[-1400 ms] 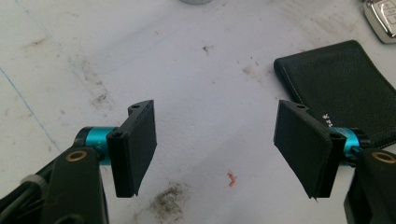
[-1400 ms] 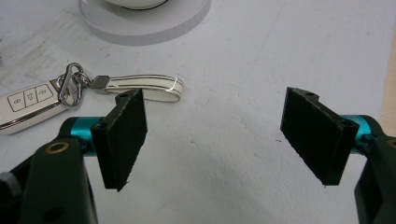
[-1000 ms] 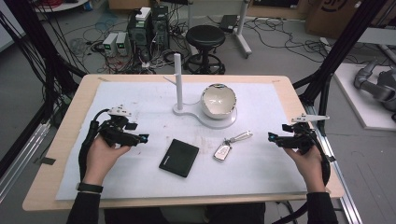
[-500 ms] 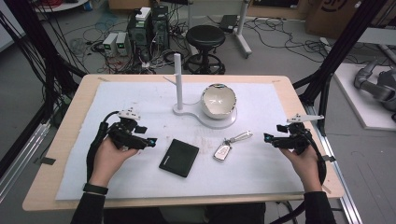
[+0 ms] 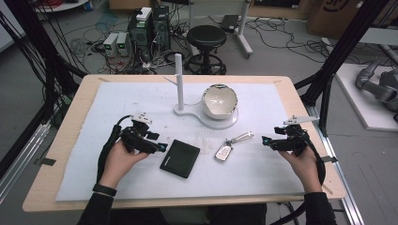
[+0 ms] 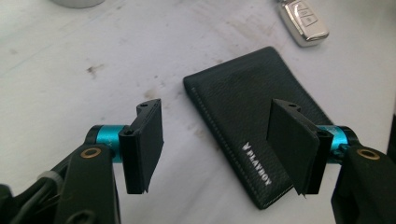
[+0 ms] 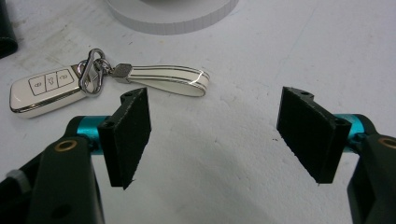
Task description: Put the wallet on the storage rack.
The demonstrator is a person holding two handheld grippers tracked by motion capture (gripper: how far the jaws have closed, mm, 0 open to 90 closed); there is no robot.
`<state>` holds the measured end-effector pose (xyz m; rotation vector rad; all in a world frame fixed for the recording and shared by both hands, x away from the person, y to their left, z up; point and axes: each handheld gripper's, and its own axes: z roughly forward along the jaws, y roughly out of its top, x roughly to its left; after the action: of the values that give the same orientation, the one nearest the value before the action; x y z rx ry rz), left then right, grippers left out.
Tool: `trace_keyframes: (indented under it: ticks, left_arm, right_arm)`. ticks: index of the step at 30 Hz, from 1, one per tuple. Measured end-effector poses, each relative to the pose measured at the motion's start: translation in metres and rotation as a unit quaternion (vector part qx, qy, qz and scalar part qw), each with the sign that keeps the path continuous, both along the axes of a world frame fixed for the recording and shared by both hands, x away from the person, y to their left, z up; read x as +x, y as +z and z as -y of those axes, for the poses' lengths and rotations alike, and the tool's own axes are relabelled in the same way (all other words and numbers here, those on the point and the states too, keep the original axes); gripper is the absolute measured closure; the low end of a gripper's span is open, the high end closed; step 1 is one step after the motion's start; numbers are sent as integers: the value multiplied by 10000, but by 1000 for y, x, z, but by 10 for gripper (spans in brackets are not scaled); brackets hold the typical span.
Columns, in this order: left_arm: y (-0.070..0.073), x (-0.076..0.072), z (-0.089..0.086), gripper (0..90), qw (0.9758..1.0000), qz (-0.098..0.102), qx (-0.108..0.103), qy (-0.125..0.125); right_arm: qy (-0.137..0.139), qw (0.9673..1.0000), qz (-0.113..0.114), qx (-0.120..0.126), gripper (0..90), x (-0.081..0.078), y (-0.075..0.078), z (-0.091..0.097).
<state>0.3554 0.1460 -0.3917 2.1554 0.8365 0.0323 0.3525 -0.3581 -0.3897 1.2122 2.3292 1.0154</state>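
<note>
White mat bears PLAYBOY wallet (image 6: 250, 126); left claw (image 6: 219, 144) unclenched, narrowing; right claw (image 7: 224, 140) unclenched.

On the wooden table (image 5: 300, 101) lies a white mat (image 5: 117, 101) which covers most of its top. At the far middle of the mat stands a white stand (image 5: 179, 84) with a thin upright post and a small side peg. Its flat base (image 5: 220, 123) carries a white bowl (image 5: 219, 99), tilted so its glossy inside is seen. Behind the table, on the floor, are a black round stool (image 5: 206, 36), some computer boxes (image 5: 151, 23) and many loose cables (image 5: 84, 44).
</note>
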Motion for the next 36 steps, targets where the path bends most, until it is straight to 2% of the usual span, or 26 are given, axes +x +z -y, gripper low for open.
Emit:
trace_keyframes:
  ticks: [3,6,12,15,21,23,25,26,29,31,34,36]
  left_arm:
    - [-3,4,8,382,10000,-10,-45,-38]
    - [-9,12,15,406,9998,-117,-128,-13]
    - [-20,29,24,461,9992,-247,-272,153]
    - [-27,37,27,485,9983,-405,-298,290]
    - [-37,43,31,511,9970,-679,-105,365]
    - [-40,44,31,529,9953,-849,-156,428]
    - [-41,45,31,586,9951,-906,-233,328]
    - [-41,44,32,631,9955,-864,-240,290]
    - [-42,43,32,650,9959,-822,-289,253]
    - [-44,41,32,680,9953,-827,-426,277]
    - [-45,38,34,775,9952,-781,-588,80]
    - [-43,35,37,787,9961,-698,-544,27]
  right_arm:
    - [36,10000,11,-26,266,0,0,-1]
    - [51,10000,-4,-45,266,0,-1,-1]
    - [55,10000,12,-52,266,0,-2,1]
    - [65,9999,12,-83,266,1,-3,1]
    - [63,9999,-25,-95,266,2,-4,1]
    - [73,9999,-37,-95,266,1,-5,1]
    - [104,9999,-47,-115,266,2,-5,0]
    - [104,9999,-45,-115,266,2,-5,-1]
    - [138,9998,-40,-121,266,2,-5,-2]
    - [140,9998,-44,-131,266,1,-5,-3]
    - [151,9998,-26,-134,266,1,-4,-4]
    - [164,9998,-27,-141,266,0,-4,-4]
